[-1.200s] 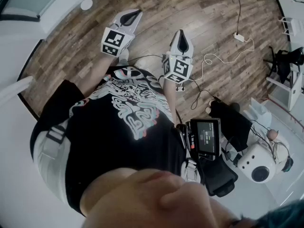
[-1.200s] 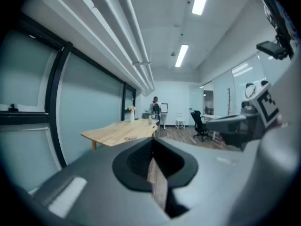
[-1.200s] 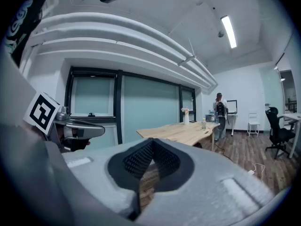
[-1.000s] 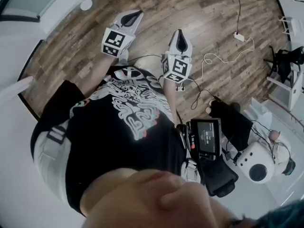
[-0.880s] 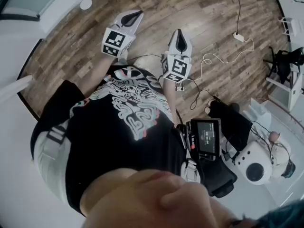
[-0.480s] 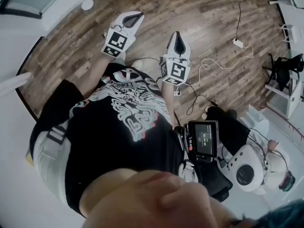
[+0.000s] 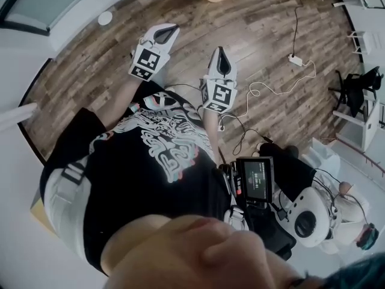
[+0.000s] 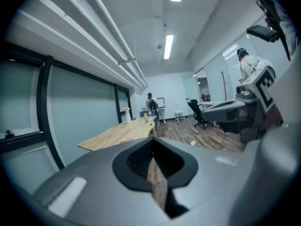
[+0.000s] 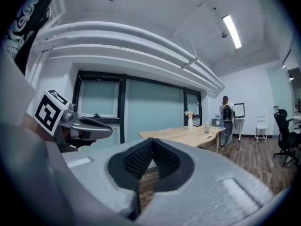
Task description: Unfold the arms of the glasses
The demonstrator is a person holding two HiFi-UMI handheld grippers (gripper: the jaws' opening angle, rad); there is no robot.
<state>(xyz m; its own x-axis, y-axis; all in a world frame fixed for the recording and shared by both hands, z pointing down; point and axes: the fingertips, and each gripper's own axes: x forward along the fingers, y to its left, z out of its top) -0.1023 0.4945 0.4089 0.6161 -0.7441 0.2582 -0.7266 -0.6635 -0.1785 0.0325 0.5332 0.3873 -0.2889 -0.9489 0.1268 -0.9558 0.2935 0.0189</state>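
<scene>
Left gripper point(image 7: 163, 34) and right gripper point(image 7: 221, 58) held level over the floor point(image 7: 271, 53), fingers clenched empty, no glasses visible; probably the desk point(image 9: 188, 133) isn't reached yet.

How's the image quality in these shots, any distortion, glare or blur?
Head view: strong fisheye, the wooden floor curves and the bottom edge is soft. Left gripper view: the ceiling lights blow out, and the corners are dark and rounded. Right gripper view: same dark corners, the near foreground is soft, the table is sharp.
</scene>
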